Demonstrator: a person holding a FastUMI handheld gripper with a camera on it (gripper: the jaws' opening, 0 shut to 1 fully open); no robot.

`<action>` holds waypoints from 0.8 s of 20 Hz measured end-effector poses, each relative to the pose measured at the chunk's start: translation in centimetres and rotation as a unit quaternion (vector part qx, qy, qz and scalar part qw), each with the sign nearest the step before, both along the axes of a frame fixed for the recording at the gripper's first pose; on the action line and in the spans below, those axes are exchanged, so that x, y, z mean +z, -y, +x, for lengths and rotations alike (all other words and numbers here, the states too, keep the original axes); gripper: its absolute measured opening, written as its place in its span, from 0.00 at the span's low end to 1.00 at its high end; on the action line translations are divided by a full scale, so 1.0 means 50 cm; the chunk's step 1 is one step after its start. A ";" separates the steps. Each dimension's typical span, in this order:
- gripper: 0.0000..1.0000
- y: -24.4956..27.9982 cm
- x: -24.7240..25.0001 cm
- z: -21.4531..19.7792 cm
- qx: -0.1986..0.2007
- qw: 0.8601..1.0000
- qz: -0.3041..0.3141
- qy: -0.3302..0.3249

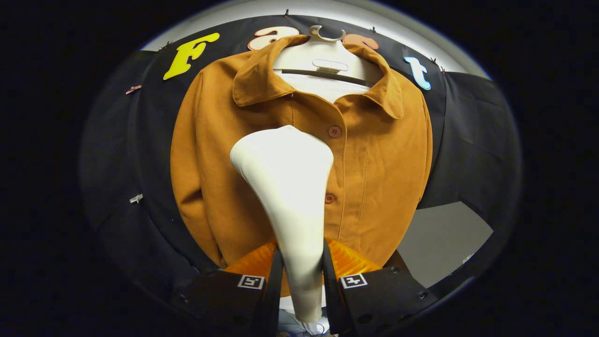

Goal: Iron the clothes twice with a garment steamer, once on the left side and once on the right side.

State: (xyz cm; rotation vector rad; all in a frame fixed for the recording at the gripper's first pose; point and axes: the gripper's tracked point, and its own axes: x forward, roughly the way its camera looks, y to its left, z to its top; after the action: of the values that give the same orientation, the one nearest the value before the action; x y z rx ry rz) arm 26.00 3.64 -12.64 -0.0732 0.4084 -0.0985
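Gripper view showed the gripper (303, 276) with both black fingers (273, 281) pressed against the neck of a white garment steamer (285, 187), holding it upright. Its wide head sat against the orange shirt (374, 187), left of the button placket (333, 164). Above the steamer, a white hanger (327, 51) held the collar.

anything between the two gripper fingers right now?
Yes: the white garment steamer. In the gripper view both fingers of the gripper clamp its handle, and its head reaches up against the orange shirt.
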 end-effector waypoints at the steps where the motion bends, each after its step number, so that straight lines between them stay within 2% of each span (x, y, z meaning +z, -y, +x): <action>1: 0.44 -0.004 -0.006 0.006 -0.002 1.000 -0.002 -0.002; 10: 0.44 -0.013 -0.074 0.060 -0.008 0.999 0.001 -0.052; 16: 0.44 -0.010 -0.133 0.051 -0.011 0.997 -0.006 -0.081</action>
State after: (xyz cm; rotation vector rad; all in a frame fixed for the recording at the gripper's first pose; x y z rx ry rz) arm 28.53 4.15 -19.30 -0.0880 0.5699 -0.1165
